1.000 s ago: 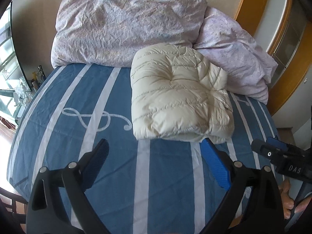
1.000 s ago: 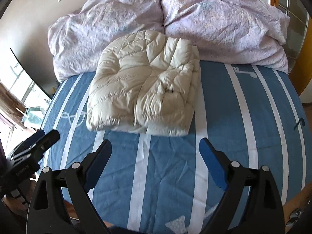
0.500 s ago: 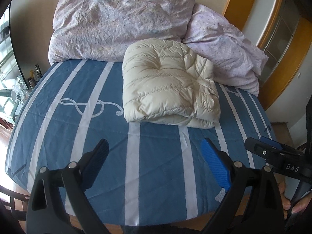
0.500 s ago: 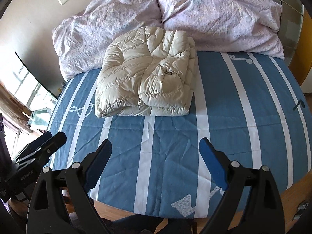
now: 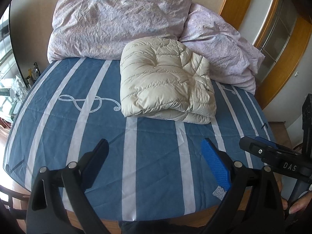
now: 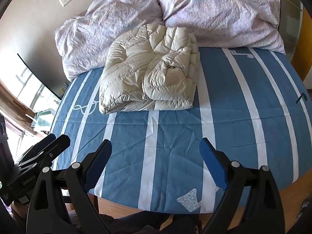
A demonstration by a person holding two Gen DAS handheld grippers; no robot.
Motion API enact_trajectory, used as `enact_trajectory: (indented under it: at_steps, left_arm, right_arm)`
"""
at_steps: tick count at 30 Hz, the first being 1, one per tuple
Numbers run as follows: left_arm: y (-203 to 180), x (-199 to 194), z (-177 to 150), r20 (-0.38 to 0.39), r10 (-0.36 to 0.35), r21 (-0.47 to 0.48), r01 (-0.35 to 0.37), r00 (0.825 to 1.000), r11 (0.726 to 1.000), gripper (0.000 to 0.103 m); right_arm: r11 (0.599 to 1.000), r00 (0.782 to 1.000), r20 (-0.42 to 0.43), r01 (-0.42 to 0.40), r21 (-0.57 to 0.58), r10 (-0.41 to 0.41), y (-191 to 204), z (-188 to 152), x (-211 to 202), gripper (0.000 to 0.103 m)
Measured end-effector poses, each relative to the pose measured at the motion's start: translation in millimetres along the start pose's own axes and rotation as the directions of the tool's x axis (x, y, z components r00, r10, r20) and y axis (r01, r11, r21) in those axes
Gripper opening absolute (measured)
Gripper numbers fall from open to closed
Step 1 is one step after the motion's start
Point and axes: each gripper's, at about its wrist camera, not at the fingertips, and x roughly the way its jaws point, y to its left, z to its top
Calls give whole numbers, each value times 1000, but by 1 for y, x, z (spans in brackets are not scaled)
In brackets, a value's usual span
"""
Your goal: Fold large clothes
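Observation:
A cream quilted puffer jacket (image 5: 165, 81) lies folded into a thick bundle on the blue striped bed (image 5: 152, 156), near the pillows; it also shows in the right wrist view (image 6: 150, 72). My left gripper (image 5: 156, 148) is open and empty above the bed's near edge, well short of the jacket. My right gripper (image 6: 156, 146) is open and empty too, also back from the jacket. The right gripper shows at the right of the left wrist view (image 5: 273, 156); the left gripper shows at the left of the right wrist view (image 6: 41, 156).
A crumpled pink floral duvet and pillows (image 5: 120, 23) are piled at the head of the bed, also in the right wrist view (image 6: 214, 13). A wooden door frame (image 5: 276, 62) stands to the right. A window and cluttered sill (image 6: 29, 89) lie to the left.
Both grippers have pulled back from the jacket toward the foot of the bed, so the bed's near edge now shows. The jacket has stayed folded in place.

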Motion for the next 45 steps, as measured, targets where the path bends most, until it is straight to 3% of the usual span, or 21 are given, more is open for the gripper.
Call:
enact_trajectory:
  at_steps: [45]
  left_arm:
    - [-7,5,-2,-4,-32,0,32,999,999,95]
  right_arm:
    - [1000,1000,6,-3,-4,3,0,0,0,93]
